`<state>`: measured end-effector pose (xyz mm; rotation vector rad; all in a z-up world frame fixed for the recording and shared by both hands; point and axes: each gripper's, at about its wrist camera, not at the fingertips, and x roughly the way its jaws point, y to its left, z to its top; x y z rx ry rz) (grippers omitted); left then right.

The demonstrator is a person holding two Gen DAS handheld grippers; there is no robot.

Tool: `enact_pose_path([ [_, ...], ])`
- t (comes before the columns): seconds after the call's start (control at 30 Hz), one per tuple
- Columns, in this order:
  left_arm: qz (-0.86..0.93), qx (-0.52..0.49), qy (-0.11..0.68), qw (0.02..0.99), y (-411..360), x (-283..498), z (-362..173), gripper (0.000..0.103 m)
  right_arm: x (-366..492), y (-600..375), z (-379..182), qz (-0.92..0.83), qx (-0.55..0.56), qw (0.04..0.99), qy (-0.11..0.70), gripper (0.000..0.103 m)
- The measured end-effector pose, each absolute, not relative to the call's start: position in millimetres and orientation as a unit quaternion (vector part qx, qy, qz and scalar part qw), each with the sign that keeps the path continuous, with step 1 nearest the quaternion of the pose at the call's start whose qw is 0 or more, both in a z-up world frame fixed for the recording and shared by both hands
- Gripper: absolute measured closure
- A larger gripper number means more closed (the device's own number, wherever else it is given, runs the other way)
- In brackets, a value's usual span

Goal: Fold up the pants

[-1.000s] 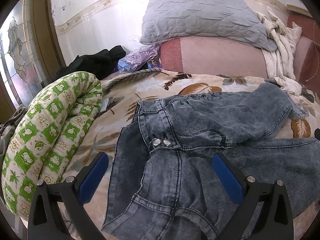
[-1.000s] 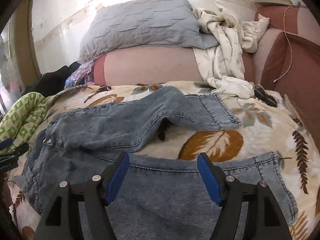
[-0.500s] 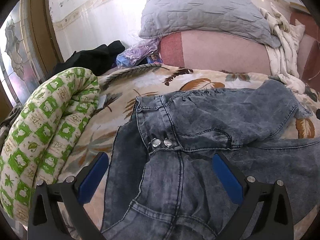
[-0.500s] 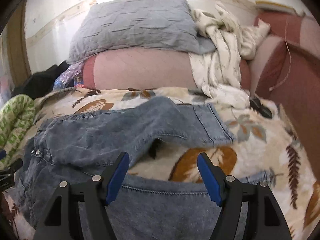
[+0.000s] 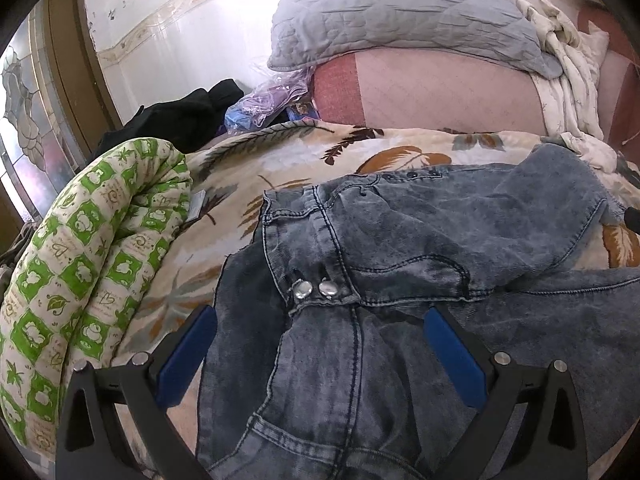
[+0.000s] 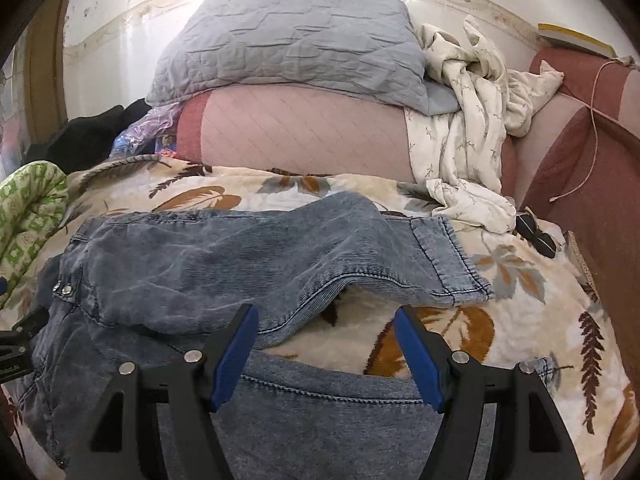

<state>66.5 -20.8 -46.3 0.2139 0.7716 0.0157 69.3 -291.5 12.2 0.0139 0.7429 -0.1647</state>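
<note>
The fingers [image 5: 452, 354] of the left gripper [image 5: 320, 344] are spread wide and hold nothing. Between them lies the waist part of the pants [image 5: 400, 248], with two metal buttons [image 5: 316, 290] just ahead of the gap. The fingers [image 6: 236, 350] of the right gripper [image 6: 326, 350] are also wide apart and empty. They hover over the edge of the near leg [image 6: 320, 412], where a strip of the blanket [image 6: 520, 280] shows between the two legs.

The pants lie on the bed, on the leaf-pattern blanket. Their long axis goes across both views: the waist is at the person's left and the hems at the right. The far leg [image 6: 280, 256] is bent and wrinkled, and its hem [image 6: 452, 260] lies ahead and to the right of the right gripper. I judge that the left gripper is nearer to the waistband and the right one nearer to the legs, so each could take its own end. No fold looks finished yet.

A green patterned roll [image 5: 80, 264] lies beside the waist, and a grey pillow [image 6: 288, 40] is behind.
</note>
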Motion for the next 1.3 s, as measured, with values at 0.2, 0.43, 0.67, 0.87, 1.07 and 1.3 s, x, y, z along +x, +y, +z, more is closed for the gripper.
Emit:
enact_pose_path([
  [0.2,0.017,0.102,0.382,0.918,6,122,-21,0.0,101,-321,16,-0.064,0.023,0.92,0.386,0.029],
  [0.43,0.053,0.079,0.479,0.873,53,259,-28,0.0,196,-439,7,-0.091,0.1,0.878,0.459,0.029],
  [0.67,0.021,0.021,0.535,0.844,68,311,-63,0.01,269,-493,-39,-0.135,0.129,0.845,0.502,0.029],
  [0.87,-0.008,-0.019,0.564,0.826,71,321,-72,0.04,295,-512,-60,-0.163,0.122,0.838,0.506,0.029],
  [1.07,-0.002,-0.018,0.576,0.817,71,323,-84,0.044,302,-515,-78,-0.158,0.13,0.83,0.518,0.03],
  [1.3,-0.018,-0.058,0.581,0.812,64,330,-91,0.072,299,-512,-86,-0.154,0.139,0.837,0.507,0.049],
])
